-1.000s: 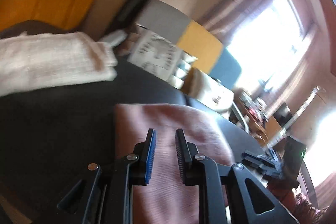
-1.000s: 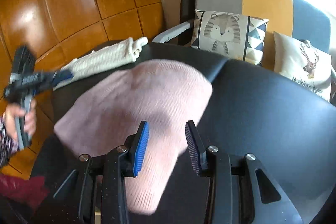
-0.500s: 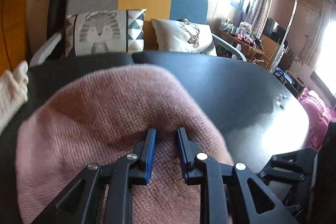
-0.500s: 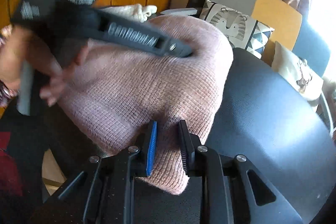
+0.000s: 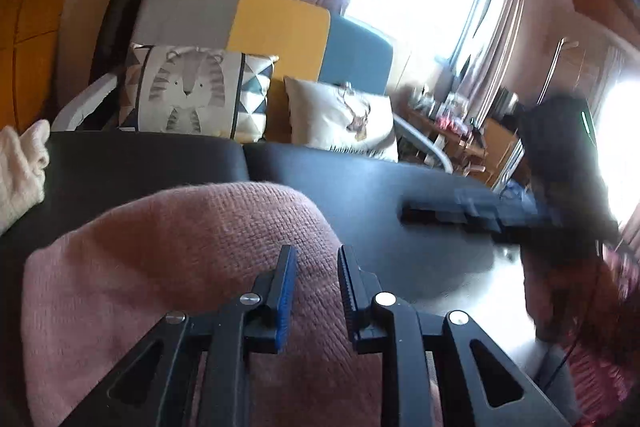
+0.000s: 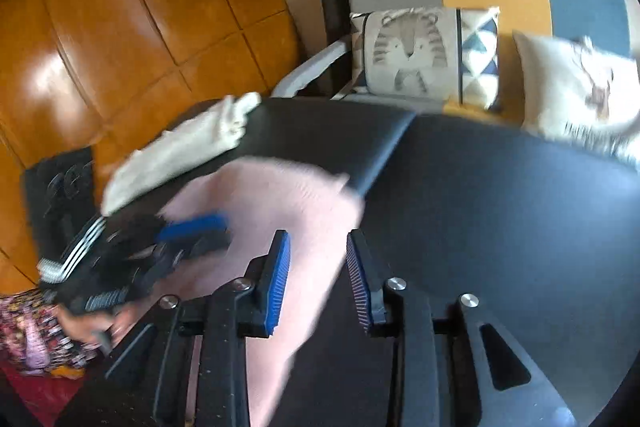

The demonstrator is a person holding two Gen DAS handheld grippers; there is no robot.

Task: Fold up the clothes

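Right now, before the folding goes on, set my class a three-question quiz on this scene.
1. True or false: the pink sweater lies on the black table.
2. Which animal is on the cushion nearest the cream garment? A striped cat, B fish, C bird.
3. Fill in: the sofa back is grey, ____ and blue.

Key: 1 true; 2 A; 3 yellow.

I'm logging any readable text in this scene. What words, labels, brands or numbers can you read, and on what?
No text can be read for certain.
Deer cushion: a dark line of lettering along its lower edge, too blurred to read.
Tiger cushion: a picture only, no words.
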